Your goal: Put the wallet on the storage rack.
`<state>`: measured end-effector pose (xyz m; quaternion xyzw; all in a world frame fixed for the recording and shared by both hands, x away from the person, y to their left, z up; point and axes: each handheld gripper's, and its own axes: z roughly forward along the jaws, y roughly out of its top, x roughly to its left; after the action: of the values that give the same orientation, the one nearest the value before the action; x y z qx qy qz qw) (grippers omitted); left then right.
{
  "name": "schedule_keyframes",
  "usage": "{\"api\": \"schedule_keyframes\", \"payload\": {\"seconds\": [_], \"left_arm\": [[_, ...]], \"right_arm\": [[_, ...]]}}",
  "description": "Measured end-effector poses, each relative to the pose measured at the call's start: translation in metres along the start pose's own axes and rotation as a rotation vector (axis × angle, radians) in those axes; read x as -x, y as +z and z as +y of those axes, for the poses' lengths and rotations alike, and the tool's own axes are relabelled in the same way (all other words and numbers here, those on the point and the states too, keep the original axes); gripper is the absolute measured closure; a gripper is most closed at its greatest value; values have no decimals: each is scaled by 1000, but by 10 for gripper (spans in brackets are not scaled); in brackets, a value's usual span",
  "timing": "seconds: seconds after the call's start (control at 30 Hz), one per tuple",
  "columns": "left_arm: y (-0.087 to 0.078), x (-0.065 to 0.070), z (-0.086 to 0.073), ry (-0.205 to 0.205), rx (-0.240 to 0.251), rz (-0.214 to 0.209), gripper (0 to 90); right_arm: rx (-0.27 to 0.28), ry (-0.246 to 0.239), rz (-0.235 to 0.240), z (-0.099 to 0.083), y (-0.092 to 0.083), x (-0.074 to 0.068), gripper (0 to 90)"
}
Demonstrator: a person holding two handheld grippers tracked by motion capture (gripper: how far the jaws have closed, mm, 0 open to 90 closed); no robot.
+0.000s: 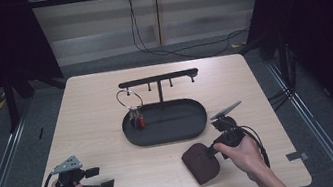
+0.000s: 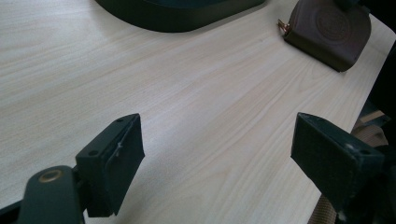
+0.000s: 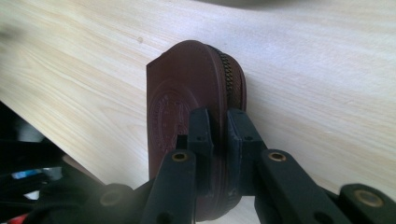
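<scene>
The right hand-held gripper is clamped on a brown zipped pouch lying near the desk's front edge. Just behind it sits a black oval tray with a hook stand and hanging keys. The left hand-held gripper rests spread wide, well apart.

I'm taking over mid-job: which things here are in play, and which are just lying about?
In play: brown zip pouch, clamped by the right gripper; left gripper, open over bare table.
Lying about: black tray, its hook stand, key ring.
</scene>
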<state>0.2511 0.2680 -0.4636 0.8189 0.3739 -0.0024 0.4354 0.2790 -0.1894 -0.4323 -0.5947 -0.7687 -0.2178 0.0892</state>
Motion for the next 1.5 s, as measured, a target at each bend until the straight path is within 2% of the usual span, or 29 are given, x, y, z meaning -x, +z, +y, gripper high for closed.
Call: {"api": "schedule_keyframes", "payload": {"seconds": [0.17, 0.3, 0.53, 0.8, 0.93, 1.17, 1.2, 1.27, 1.5], "left_arm": [[-1, 0, 0, 0, 8, -6, 170], [-1, 0, 0, 0, 4, -7, 170], [0, 0, 0, 1, 1, -2, 170], [0, 0, 0, -10, 3, -3, 170], [0, 0, 0, -6, 3, -3, 170], [-2, -1, 0, -5, 9, 1, 170], [-2, -1, 0, -5, 9, 1, 170], [-2, -1, 1, -5, 8, 3, 170], [-1, -1, 1, -3, 6, 1, 169]], "right_arm": [[-6, -23, -15, 3, -4, -7, 828], [-1, -36, -26, 5, -8, -8, 830], [3, -35, -35, 6, -14, -8, 837], [46, -32, -82, 5, -35, -6, 836], [41, -25, -90, 8, -41, -5, 835], [14, -39, -179, 20, -54, -13, 836], [14, -39, -179, 20, -54, -13, 836], [2, -45, -213, 25, -59, -16, 836], [-23, -49, -275, 40, -72, -22, 835]]}}
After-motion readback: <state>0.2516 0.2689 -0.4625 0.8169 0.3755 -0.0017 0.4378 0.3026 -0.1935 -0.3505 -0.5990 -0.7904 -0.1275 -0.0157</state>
